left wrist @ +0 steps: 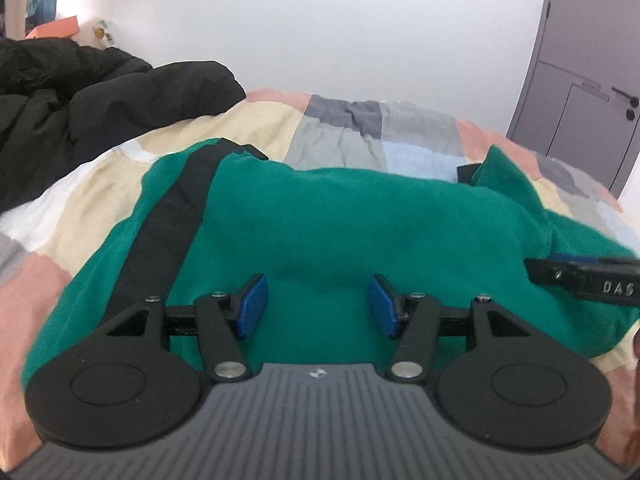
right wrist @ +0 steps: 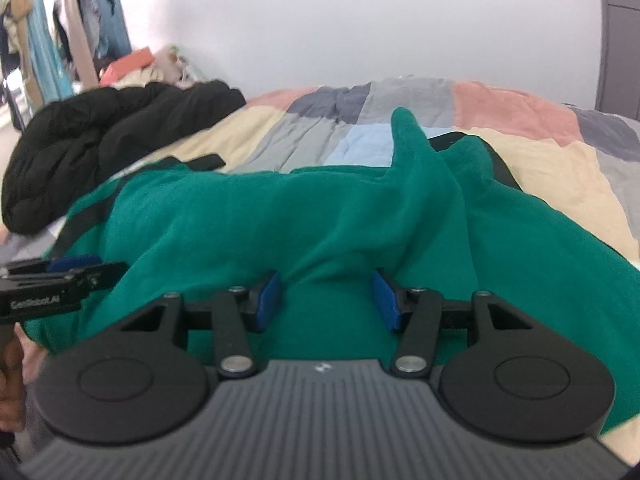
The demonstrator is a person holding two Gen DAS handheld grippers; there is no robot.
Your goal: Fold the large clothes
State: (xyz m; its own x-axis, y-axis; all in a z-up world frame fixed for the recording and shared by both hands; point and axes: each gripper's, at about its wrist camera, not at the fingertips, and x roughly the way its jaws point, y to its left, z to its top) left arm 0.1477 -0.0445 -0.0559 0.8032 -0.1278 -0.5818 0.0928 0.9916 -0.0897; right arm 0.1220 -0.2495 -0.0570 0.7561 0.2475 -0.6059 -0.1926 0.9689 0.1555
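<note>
The patchwork quilt (left wrist: 248, 136) in cream, pink, grey and pale blue squares covers the whole bed, and everything else sits in relation to it. Spread across the quilt's near half is the big green fleece garment (left wrist: 340, 220) with black trim, bunched and rumpled rather than flat; a black band (left wrist: 168, 216) runs down its left side, and in the right wrist view one green fold (right wrist: 408, 140) pokes up toward the quilt's far edge. At the quilt's far left corner lies a heap of black padded clothing (right wrist: 100, 148), well apart from the green one, with hanging clothes (right wrist: 48, 32) beyond it. Off the quilt's far right corner stands a grey door (left wrist: 592, 92). Now the tools: the left gripper (left wrist: 318, 304) hovers over the green fleece near the quilt's front edge, blue pads (left wrist: 252, 304) apart, nothing pinched between them. The right gripper (right wrist: 326, 300) is just beside it, also above the fleece, its pads spread and clear of the cloth, gripping nothing.
</note>
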